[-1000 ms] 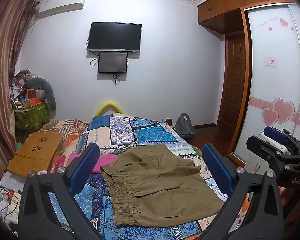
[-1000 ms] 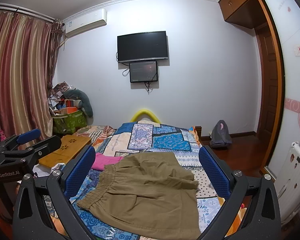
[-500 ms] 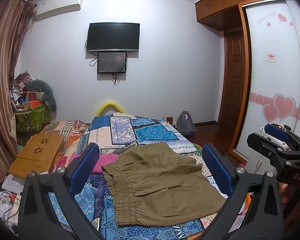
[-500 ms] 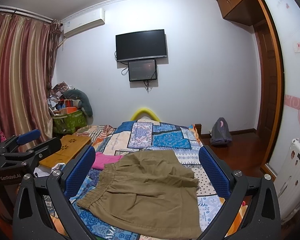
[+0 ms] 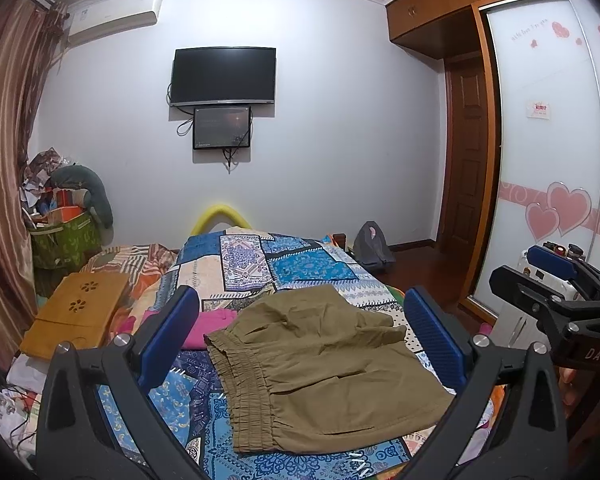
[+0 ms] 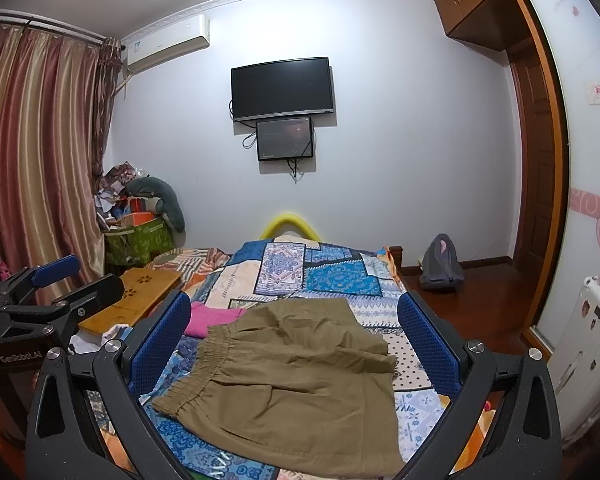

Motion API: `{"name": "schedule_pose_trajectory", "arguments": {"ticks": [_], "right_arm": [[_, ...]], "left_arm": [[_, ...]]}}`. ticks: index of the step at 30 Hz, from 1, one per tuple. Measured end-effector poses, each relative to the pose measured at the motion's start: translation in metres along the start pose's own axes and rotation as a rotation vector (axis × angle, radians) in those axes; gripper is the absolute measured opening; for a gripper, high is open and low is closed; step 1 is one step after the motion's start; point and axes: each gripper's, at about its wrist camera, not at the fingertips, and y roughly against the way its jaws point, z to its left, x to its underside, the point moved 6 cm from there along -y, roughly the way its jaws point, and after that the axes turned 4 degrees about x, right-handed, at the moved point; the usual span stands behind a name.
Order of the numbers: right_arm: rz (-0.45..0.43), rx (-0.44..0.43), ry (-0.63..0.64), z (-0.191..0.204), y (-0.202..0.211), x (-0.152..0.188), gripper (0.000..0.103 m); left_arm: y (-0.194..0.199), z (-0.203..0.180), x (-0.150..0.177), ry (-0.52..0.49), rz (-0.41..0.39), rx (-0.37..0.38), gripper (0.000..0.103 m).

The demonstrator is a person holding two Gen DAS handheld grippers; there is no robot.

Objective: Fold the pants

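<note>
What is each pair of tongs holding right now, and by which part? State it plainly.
Nothing is held. The left tongs and the right tongs are both open, above the olive-green cotton pants lying on the blue patchwork bedspread.

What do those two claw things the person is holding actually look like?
Both look alike: a black plastic frame forking into two arms, each tipped with a flat, textured blue pad, fixed by silver screws. The left gripper and right gripper each have two such fingers. White lettering marks the bodies: "GenRobot.AI" on the left one, "DAS" on the right. No cables or sleeves show.
</note>
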Motion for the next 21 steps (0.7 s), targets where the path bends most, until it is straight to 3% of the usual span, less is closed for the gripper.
{"name": "schedule_pose_trajectory", "arguments": {"ticks": [21], "right_arm": [[0.004, 0.024, -0.011, -0.01, -0.003, 0.001, 0.103]], "left_arm": [[-0.01, 0.005, 0.003, 0.016, 0.03, -0.007, 0.103]]}}
